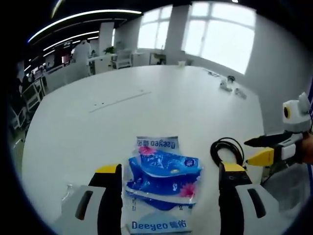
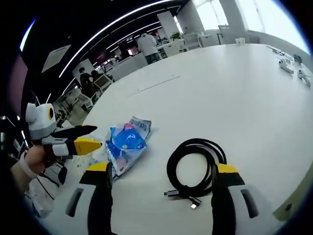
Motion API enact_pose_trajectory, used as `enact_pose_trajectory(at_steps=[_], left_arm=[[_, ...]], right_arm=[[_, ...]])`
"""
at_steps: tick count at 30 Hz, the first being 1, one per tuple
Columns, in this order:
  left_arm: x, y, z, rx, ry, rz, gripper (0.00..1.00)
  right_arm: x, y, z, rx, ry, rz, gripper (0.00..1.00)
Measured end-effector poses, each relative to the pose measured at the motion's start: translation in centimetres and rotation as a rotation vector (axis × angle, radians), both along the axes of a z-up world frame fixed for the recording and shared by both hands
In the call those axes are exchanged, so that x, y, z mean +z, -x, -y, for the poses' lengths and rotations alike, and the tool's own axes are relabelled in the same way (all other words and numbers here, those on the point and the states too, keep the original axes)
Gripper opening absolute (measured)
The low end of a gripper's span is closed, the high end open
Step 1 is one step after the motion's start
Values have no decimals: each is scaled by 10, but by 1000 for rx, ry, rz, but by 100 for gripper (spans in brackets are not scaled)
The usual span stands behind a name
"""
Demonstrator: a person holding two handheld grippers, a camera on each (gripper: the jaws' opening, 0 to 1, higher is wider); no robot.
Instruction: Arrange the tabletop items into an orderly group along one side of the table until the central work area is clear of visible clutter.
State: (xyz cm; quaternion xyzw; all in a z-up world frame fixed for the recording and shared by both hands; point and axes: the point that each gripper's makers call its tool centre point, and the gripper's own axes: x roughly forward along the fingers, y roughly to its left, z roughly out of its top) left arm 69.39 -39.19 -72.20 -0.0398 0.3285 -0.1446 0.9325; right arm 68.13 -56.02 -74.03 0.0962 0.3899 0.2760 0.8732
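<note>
A blue tissue pack [image 1: 163, 182] is framed between the spread jaws of the left gripper [image 1: 170, 188], flat on the white surface [image 1: 146, 98]. It is judged soft, light and crinkly, best pinched across its middle. A coiled black cable [image 2: 194, 166], probably limp, is straddled by the open right gripper [image 2: 161, 188].

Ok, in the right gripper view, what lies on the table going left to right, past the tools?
The other tool coming in at the left edge → blue tissue pack → coiled black cable → small items far off at the right.
</note>
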Motion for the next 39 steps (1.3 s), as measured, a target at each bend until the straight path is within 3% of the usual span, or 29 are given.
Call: enact_pose_trajectory(at_steps=[19, 30, 39], left_arm=[[-15, -14, -22, -37, 21, -5, 72], [-19, -28, -27, -49, 35, 5, 65], [-30, -32, -28, -74, 32, -40, 60]], right_arm=[[-3, 19, -48, -33, -19, -21, 73], [-12, 24, -75, -18, -23, -34, 60], [-17, 18, -94, -7, -34, -42, 50]])
